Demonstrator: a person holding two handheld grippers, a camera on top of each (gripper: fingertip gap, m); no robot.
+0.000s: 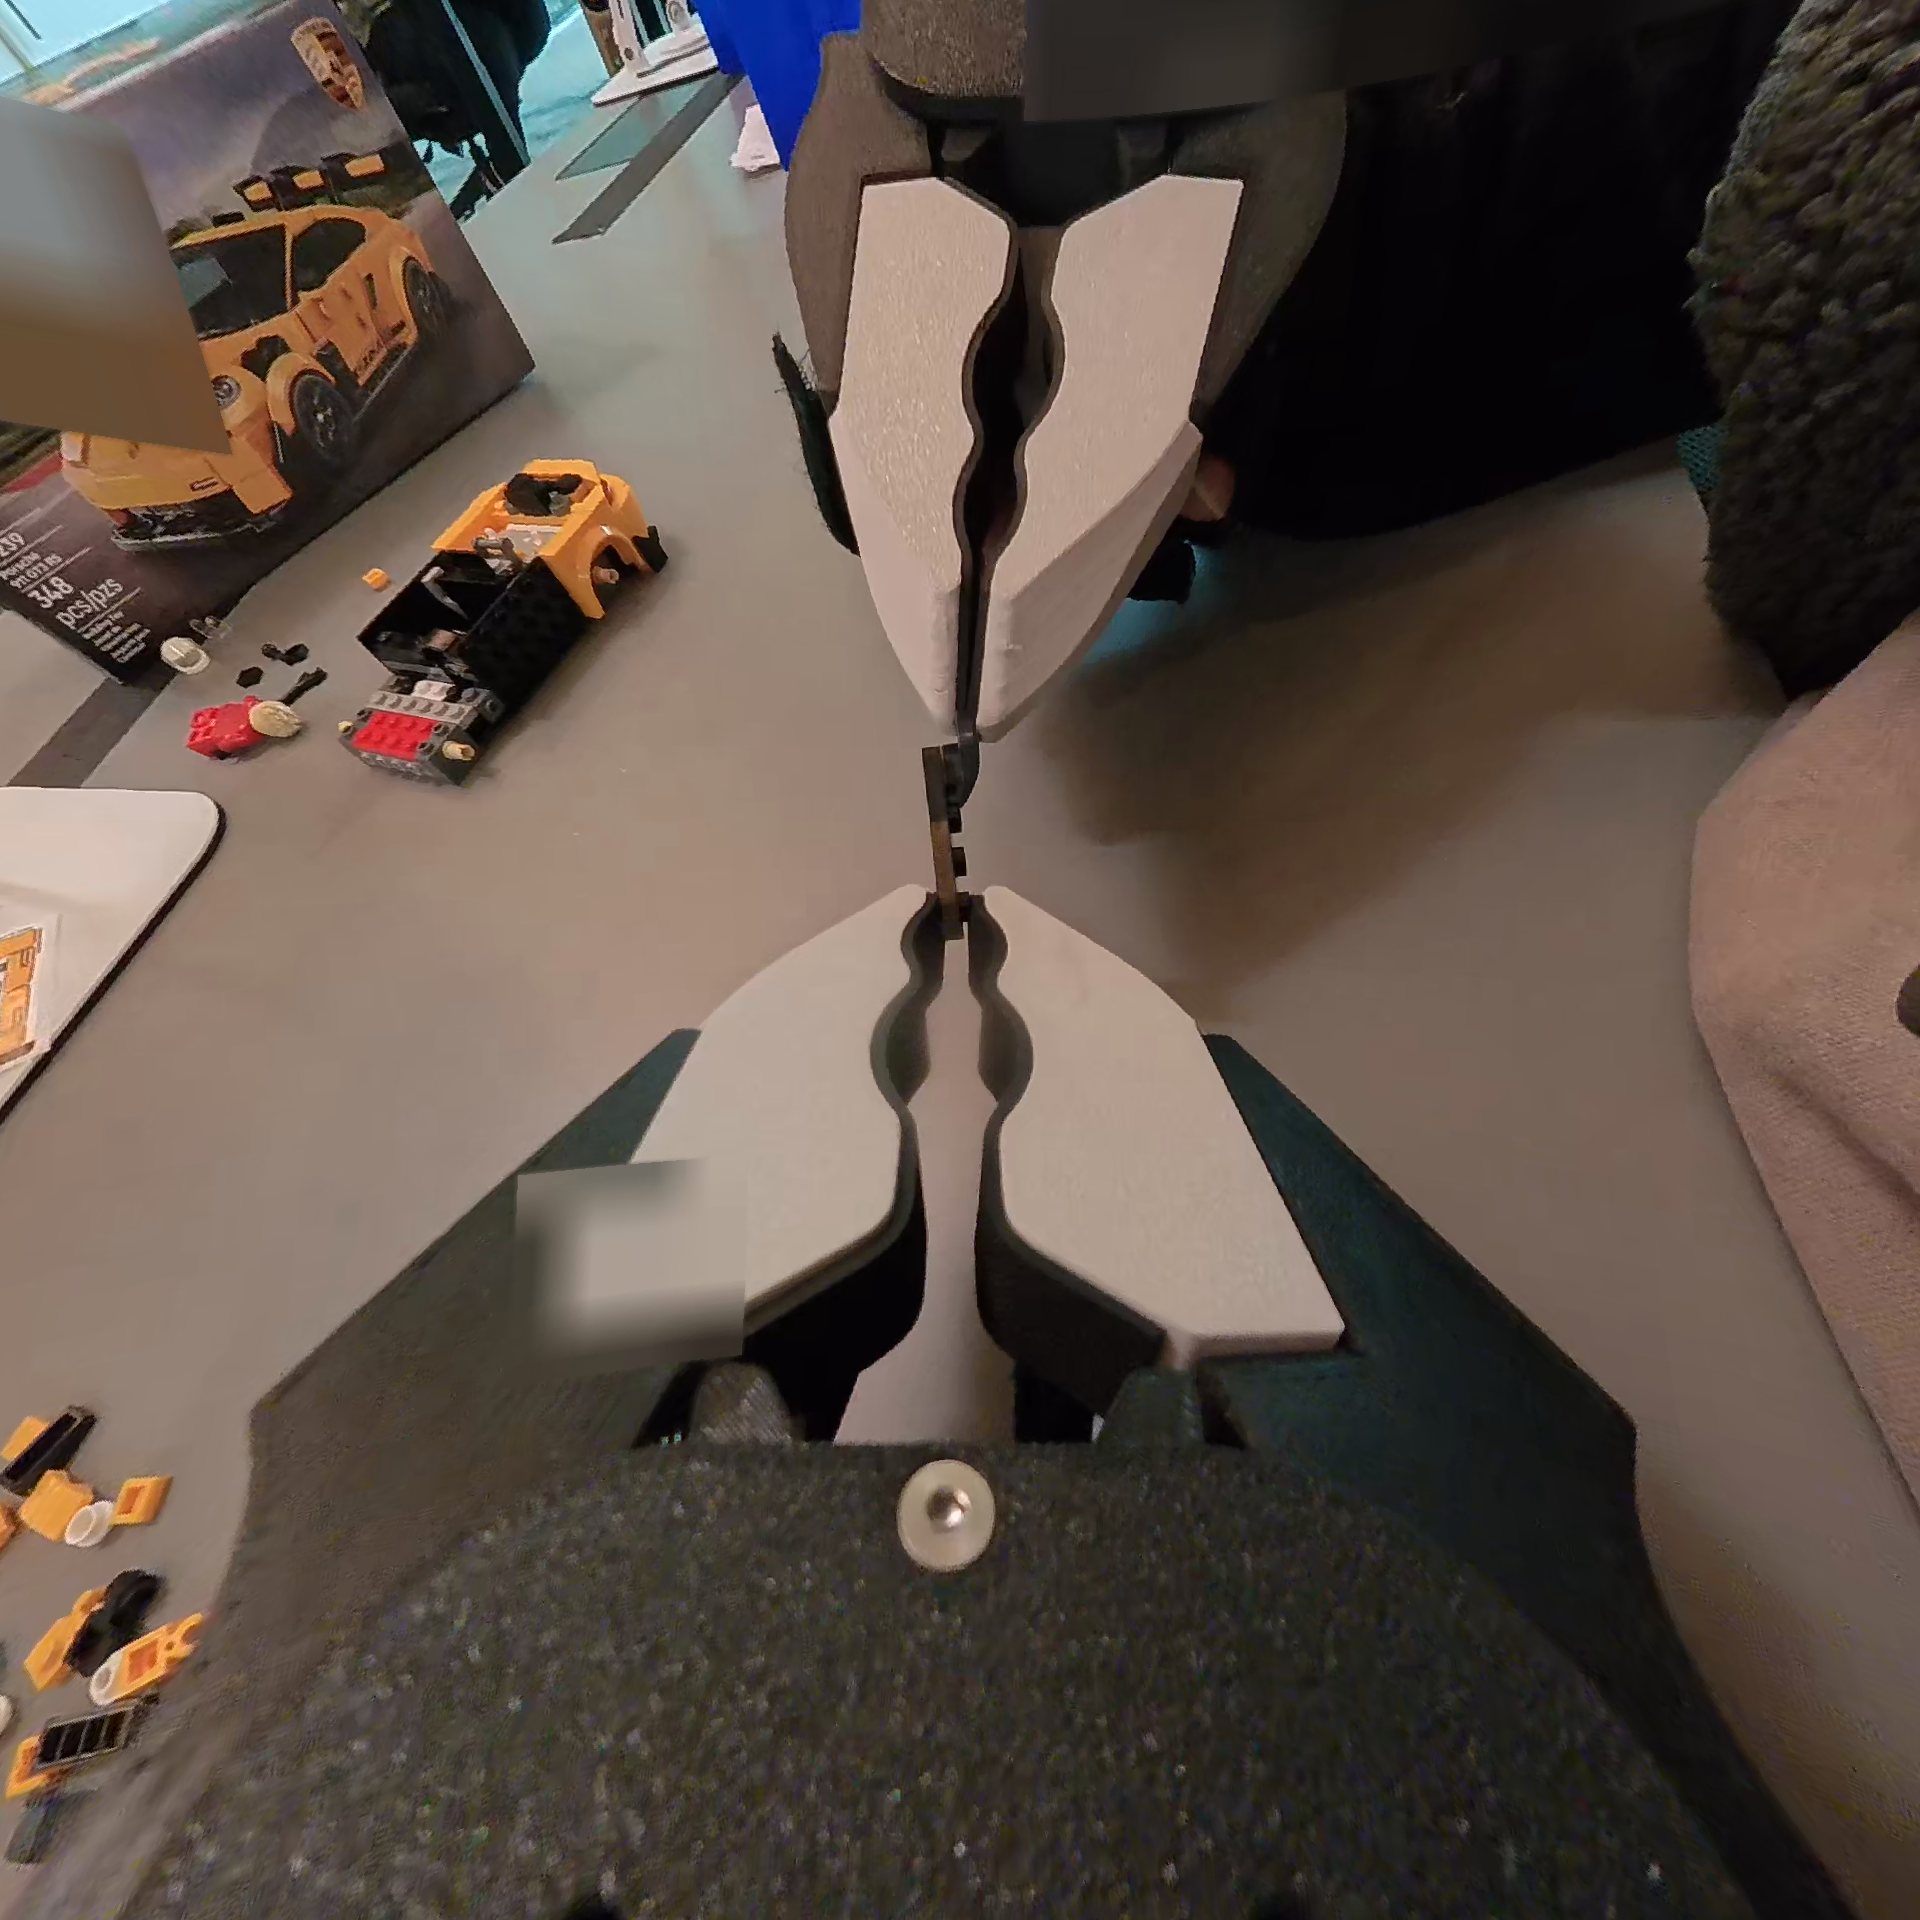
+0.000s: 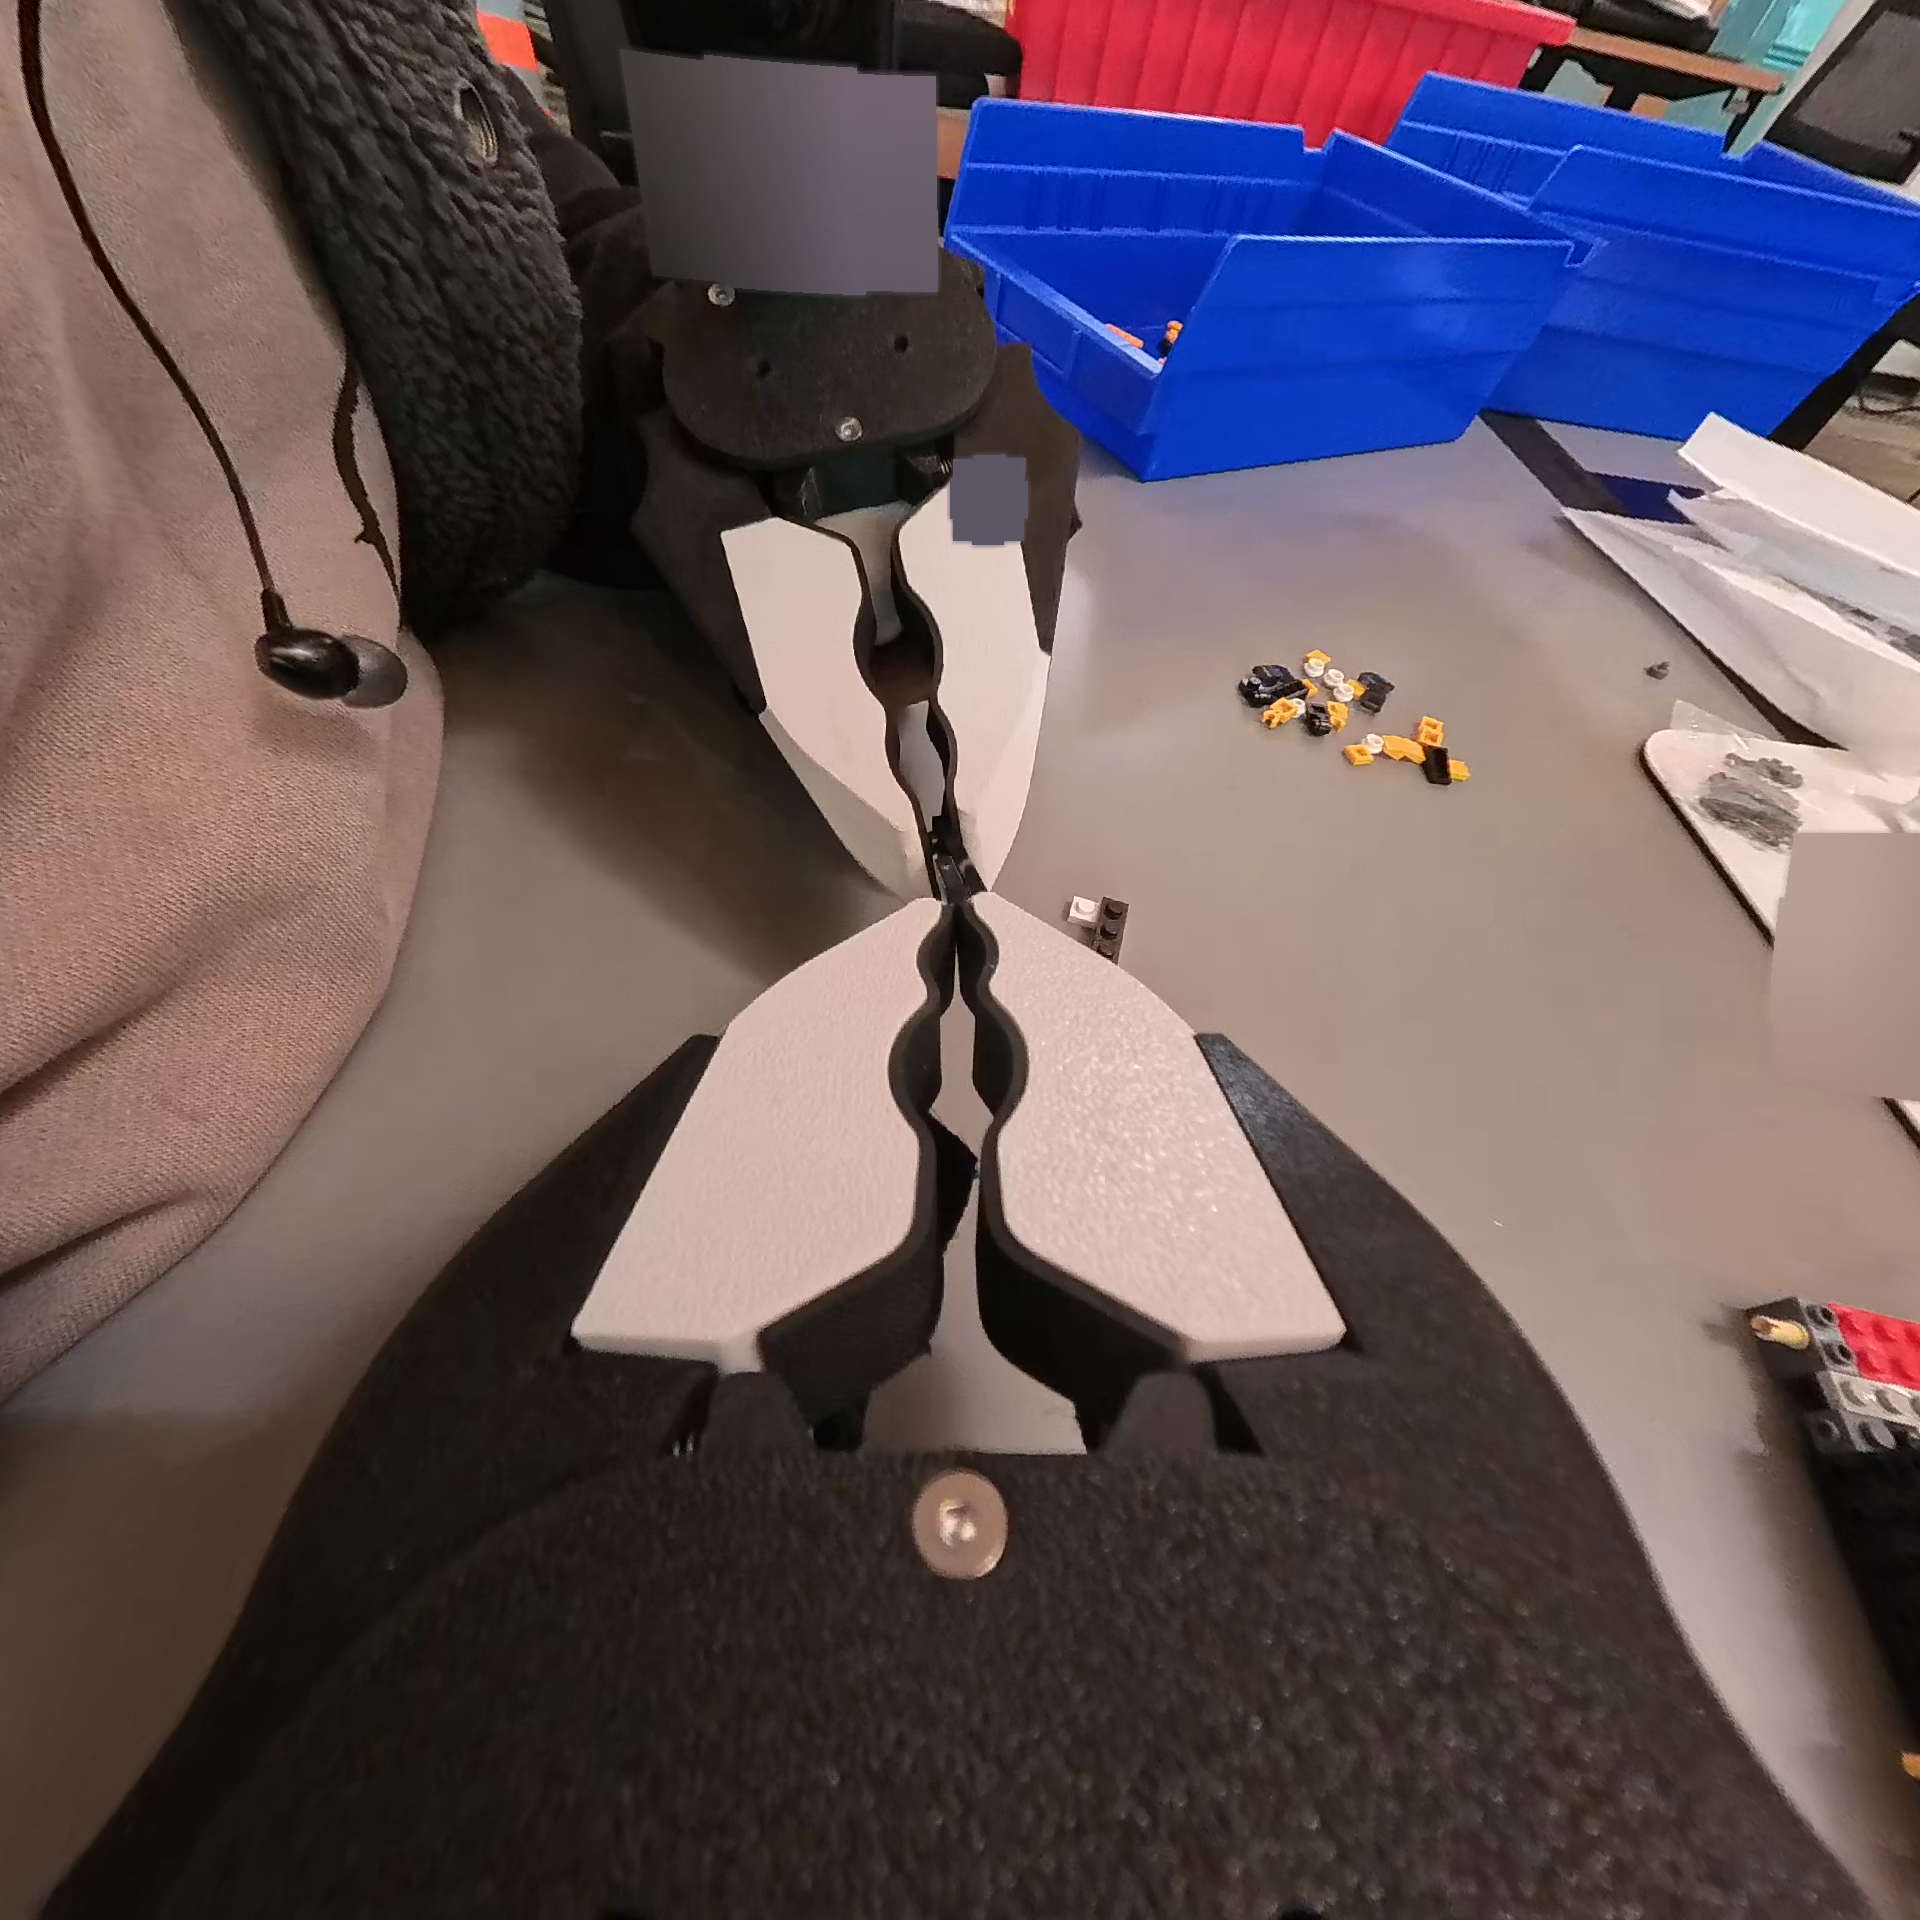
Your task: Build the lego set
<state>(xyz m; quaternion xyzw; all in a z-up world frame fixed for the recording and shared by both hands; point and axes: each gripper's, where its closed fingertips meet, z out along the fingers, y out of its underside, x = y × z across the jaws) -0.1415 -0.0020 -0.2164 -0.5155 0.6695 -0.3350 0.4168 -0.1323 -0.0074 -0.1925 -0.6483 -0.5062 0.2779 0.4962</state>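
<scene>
A thin black lego plate with small studs (image 1: 951,831) hangs in mid-frame above the grey surface (image 1: 623,935), pinched at both ends. In the left wrist view, the left gripper (image 1: 951,914) rises from the bottom of the frame, its jaws narrowed onto the plate's lower end; the right gripper (image 1: 966,727) comes down from the top and clamps the upper end, where a second small black piece seems to meet the plate, though I cannot tell whether they are joined. In the right wrist view, the same black piece (image 2: 951,878) is almost hidden between the two sets of tips.

At the left of the left wrist view lies the half-built orange and black lego car (image 1: 499,613), with loose small pieces (image 1: 244,696) beside it and the printed set box (image 1: 260,332) behind. Blue plastic bins (image 2: 1299,281) stand in the upper right of the right wrist view, with a scatter of orange and black bits (image 2: 1351,717) below them.

The risk I see: both grips are on narrow edges, so any twist or uneven squeeze could flick the plate out onto the surface, or press the parts together misaligned.
</scene>
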